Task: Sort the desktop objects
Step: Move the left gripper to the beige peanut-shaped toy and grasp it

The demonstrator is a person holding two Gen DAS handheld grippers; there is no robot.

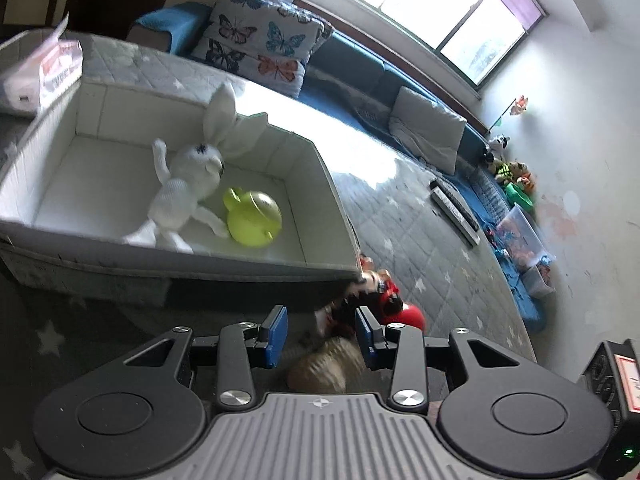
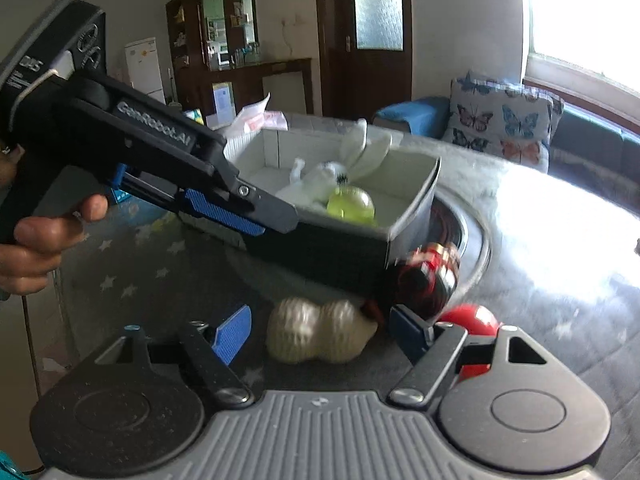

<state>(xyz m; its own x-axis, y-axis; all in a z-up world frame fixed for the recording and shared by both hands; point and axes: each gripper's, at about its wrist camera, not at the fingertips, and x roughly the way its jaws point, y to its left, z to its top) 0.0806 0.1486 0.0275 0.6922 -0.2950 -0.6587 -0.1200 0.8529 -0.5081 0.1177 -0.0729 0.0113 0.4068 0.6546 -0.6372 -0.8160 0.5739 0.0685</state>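
A grey storage box [image 1: 328, 184] [image 2: 416, 208] holds a white knitted rabbit [image 1: 188, 188] [image 2: 320, 178] and a lime-green round toy [image 1: 254, 218] [image 2: 352, 204]. A beige peanut-shaped toy [image 1: 320, 368] [image 2: 320, 336], a red-and-black figure [image 1: 376, 288] [image 2: 432, 276] and a red ball [image 1: 408, 316] [image 2: 472, 318] lie on the table beside the box. My left gripper [image 1: 322, 330] [image 2: 240, 216] is open and empty above the peanut toy. My right gripper [image 2: 320, 332] is open, its fingers either side of the peanut toy without touching it.
The table has a grey star-patterned quilted cover [image 1: 420, 240]. A tissue pack [image 1: 44, 72] sits behind the box. A remote [image 1: 454, 210] lies at the table's far edge. A blue sofa with a butterfly cushion [image 1: 260, 36] stands beyond.
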